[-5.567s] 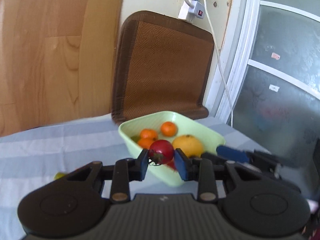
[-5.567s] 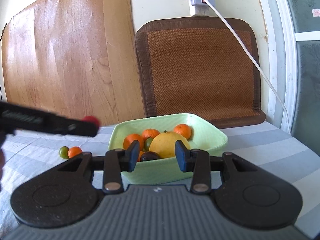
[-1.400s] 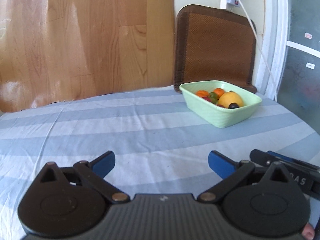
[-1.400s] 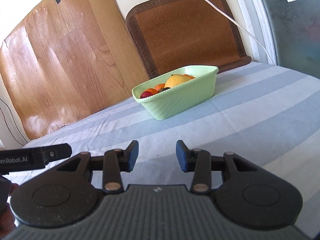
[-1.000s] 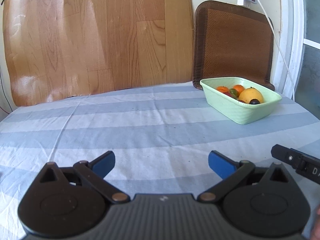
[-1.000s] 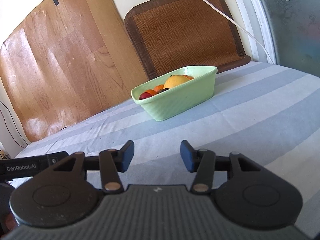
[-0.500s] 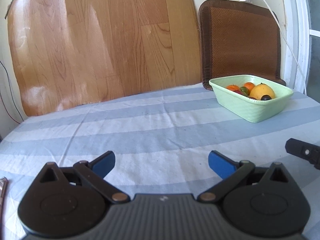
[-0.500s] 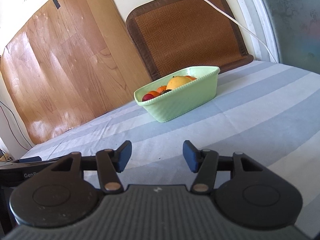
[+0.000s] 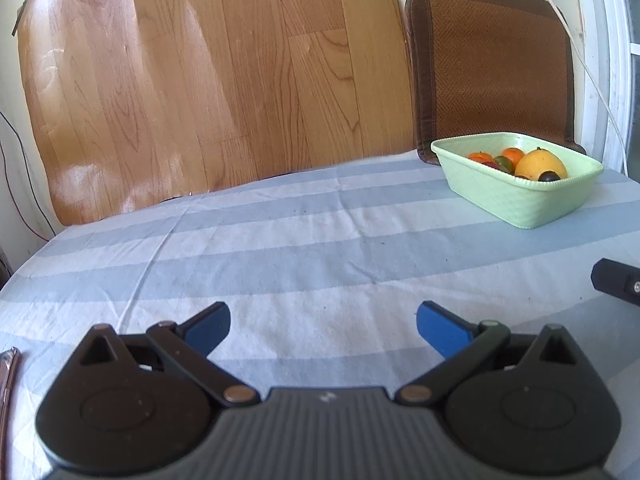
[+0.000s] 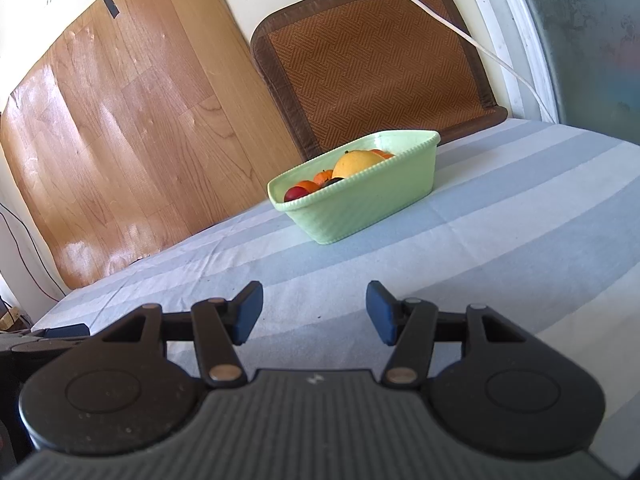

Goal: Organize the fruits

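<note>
Striped tablecloth (image 9: 320,240) under 2 spread claws.

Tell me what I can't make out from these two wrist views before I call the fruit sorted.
- Fruit low in the green basket: hidden by its near wall in the right wrist view; only the tops show.
- Small dark fruit beside the big orange: too small to identify in the left wrist view.
- Metallic object: cut off by the left edge, left wrist view.
- Tablecloth beneath both grippers: covered by their bodies.
</note>
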Demonstrator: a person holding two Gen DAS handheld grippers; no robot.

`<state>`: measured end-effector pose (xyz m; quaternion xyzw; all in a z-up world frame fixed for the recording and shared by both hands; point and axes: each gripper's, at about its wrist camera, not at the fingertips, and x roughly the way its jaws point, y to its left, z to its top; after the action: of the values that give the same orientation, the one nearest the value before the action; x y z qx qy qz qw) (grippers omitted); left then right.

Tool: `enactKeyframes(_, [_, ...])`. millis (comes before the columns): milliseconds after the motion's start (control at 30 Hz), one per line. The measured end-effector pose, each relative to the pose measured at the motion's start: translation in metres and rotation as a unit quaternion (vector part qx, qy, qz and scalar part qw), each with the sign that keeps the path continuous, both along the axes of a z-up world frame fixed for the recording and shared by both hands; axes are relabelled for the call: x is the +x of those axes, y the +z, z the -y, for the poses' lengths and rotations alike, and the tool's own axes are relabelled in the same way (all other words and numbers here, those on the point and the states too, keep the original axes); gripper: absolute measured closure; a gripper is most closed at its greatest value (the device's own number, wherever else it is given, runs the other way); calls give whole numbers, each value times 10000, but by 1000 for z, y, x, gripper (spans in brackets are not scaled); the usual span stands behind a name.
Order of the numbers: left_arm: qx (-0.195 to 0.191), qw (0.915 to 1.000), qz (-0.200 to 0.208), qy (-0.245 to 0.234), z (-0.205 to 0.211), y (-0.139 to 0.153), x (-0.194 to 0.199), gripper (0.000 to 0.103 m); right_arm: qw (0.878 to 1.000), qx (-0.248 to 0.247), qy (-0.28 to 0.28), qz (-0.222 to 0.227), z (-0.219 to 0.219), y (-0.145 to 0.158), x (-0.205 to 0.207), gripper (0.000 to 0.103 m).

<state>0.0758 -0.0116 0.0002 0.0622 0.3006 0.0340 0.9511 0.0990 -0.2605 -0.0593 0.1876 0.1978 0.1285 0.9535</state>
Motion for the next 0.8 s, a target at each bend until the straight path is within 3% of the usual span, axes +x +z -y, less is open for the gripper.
enactKeyframes(800, [-4,9998,81,-157,2,7,-6,0,10000,33,-2,1,1,0,0,42])
